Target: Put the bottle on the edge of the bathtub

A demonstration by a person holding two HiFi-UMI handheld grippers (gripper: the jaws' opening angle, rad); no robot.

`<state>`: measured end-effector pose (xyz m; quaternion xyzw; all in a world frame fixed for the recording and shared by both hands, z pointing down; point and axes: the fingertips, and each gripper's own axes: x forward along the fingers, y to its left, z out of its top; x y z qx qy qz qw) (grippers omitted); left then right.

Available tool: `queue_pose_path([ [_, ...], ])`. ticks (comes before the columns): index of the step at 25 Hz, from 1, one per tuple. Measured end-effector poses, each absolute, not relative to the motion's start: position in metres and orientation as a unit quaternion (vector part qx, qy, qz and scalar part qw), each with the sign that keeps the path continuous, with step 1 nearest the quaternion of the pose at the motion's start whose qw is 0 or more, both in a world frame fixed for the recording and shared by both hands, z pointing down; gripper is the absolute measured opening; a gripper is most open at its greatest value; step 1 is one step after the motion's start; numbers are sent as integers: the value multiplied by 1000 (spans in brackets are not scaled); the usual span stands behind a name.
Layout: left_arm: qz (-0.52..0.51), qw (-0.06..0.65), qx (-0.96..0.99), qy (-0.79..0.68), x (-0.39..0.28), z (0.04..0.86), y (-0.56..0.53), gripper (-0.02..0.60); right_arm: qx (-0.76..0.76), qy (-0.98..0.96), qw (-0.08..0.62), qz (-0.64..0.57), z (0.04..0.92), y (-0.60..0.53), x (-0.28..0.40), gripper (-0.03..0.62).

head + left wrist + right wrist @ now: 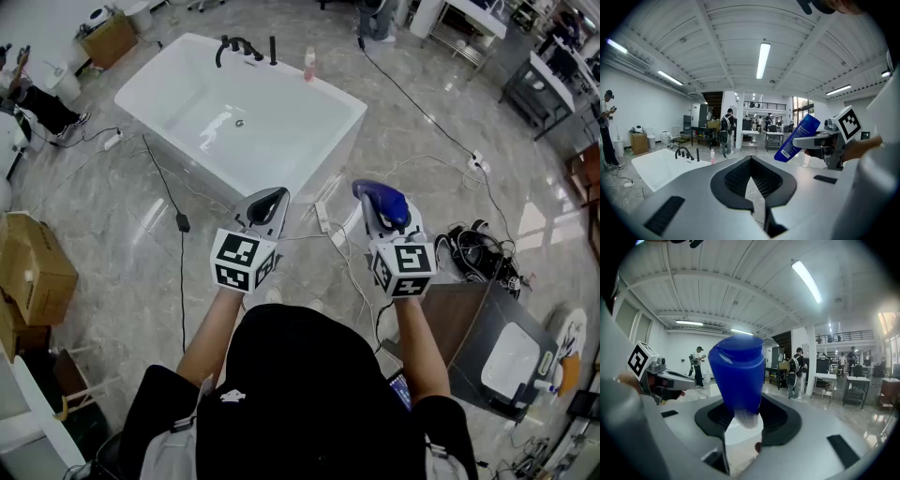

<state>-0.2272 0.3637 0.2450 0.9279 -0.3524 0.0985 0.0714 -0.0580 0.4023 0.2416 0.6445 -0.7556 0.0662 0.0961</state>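
The blue bottle (382,202) is clamped in my right gripper (380,197), which is shut on it, held in the air over the floor in front of the white bathtub (309,150). In the right gripper view the blue bottle (737,376) stands between the black pads with its white cap (745,418) towards the camera. My left gripper (267,202) hovers beside it on the left, its jaw tips together with nothing in them. From the left gripper view, the blue bottle (797,137) tilts at the right and the bathtub (658,166) lies ahead at the left.
A black faucet (239,47) and a small pink bottle (309,64) stand on the tub's far rim. Cables and a power strip (322,216) cross the floor by the tub. Cardboard boxes (33,267) sit left, a dark cabinet (487,347) right. People stand farther back.
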Motion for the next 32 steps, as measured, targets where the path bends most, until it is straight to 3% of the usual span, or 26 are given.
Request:
queue_pose_path([
  [17,104,82,932,-337,-165,271,354,9,643,-756,77,94,268,400,-1,169],
  [32,116,97,930,-335,-124,286,205,9,629,-764,93,112,291,251,28,169],
])
